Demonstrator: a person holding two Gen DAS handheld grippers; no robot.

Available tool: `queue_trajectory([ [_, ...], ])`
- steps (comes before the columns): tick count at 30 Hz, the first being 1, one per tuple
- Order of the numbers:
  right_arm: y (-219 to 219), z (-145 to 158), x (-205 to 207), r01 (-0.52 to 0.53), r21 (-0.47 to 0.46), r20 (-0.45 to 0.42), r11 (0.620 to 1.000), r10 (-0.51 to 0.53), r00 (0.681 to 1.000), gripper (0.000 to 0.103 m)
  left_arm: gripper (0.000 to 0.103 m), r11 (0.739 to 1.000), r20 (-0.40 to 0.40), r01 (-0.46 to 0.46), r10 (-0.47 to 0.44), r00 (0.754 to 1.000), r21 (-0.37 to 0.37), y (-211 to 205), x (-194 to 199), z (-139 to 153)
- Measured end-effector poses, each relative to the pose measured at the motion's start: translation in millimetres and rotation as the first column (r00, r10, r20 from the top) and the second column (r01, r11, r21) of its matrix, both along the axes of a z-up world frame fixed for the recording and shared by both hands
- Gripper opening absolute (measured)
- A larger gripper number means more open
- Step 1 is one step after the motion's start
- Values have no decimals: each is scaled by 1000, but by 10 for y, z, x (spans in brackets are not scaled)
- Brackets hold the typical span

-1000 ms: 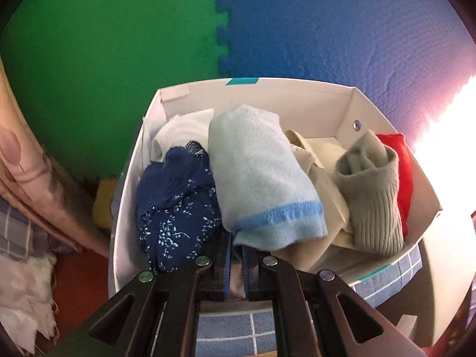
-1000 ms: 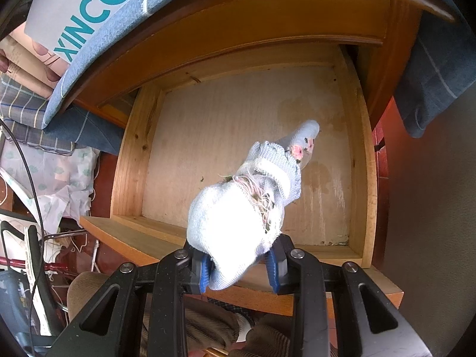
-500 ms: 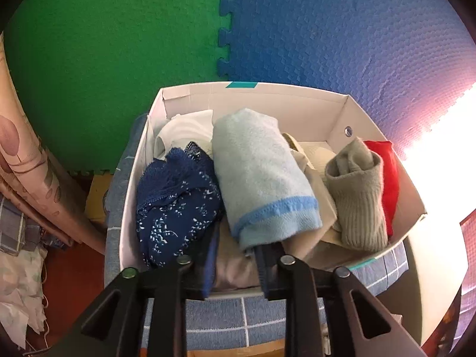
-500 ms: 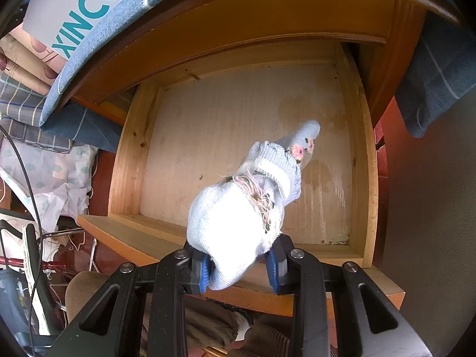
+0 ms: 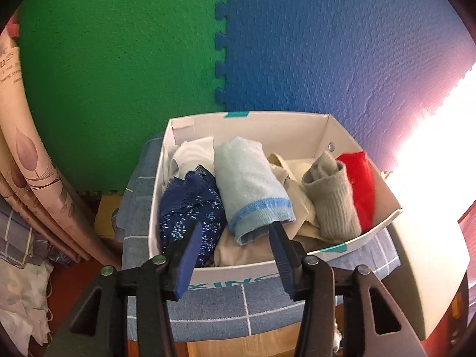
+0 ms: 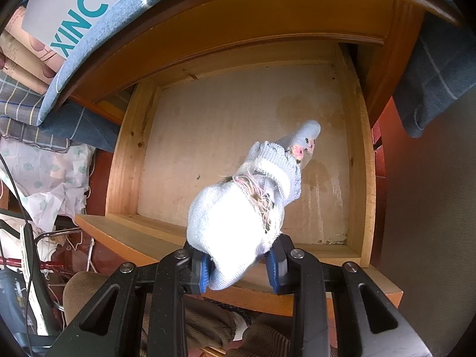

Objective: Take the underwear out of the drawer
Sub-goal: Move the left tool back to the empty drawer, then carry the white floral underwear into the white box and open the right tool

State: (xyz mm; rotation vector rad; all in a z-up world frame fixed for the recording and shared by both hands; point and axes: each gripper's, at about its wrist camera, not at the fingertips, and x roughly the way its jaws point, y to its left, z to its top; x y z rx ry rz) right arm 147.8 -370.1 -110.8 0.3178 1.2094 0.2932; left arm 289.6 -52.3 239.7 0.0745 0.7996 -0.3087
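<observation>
In the right wrist view my right gripper (image 6: pixel 238 264) is shut on a pale blue knitted garment (image 6: pixel 247 196) with pink flowers, held above the front of the open wooden drawer (image 6: pixel 125 148), whose bottom is bare. In the left wrist view my left gripper (image 5: pixel 235 238) is open and empty, just in front of a white cardboard box (image 5: pixel 247 270). The box holds a navy floral piece (image 5: pixel 190 205), a light blue rolled cloth (image 5: pixel 253 184), a grey-green sock (image 5: pixel 333 196), a red piece (image 5: pixel 360 178) and cream cloth.
The box stands on a blue checked cloth (image 5: pixel 139 184) against a green and blue foam-mat wall (image 5: pixel 220 44). A curtain (image 5: pixel 32 178) hangs at the left. Beside the drawer lie piled fabrics (image 6: pixel 44 172), cables and a brown corduroy item (image 6: pixel 208 327).
My left gripper has opened and pulled back from the box, letting go of the cloth it held. My right gripper keeps holding the pale blue garment over the drawer, nearly still.
</observation>
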Motion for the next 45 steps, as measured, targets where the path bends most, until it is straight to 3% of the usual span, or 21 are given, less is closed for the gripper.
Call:
queue_trajectory([
  [5,3,5,0,1,-3,0,1000,-1,1000,29,50,998,62,-56,54,997,41,139,-228,44],
  [10,-2,7,-4,1,-4,3,1000,-1,1000,29,51,994,77,-80,75,994,74,276,-604,-173],
  [23,50,29,-16,-3,-54,10,999,3,1000,29,51,970,-75,-188,201,977,156,386,-1376,-1558],
  [30,109,63,-31,-15,-107,27,994,18,999,29,51,969,-148,-218,234,961,120,421,-1470,-1923],
  [34,166,150,-74,-25,-142,80,990,37,996,29,51,969,-209,-237,247,946,71,502,-1464,-2066],
  [45,147,453,-132,-26,-111,158,993,43,986,29,51,959,-221,-276,283,933,62,566,-1486,-2234],
])
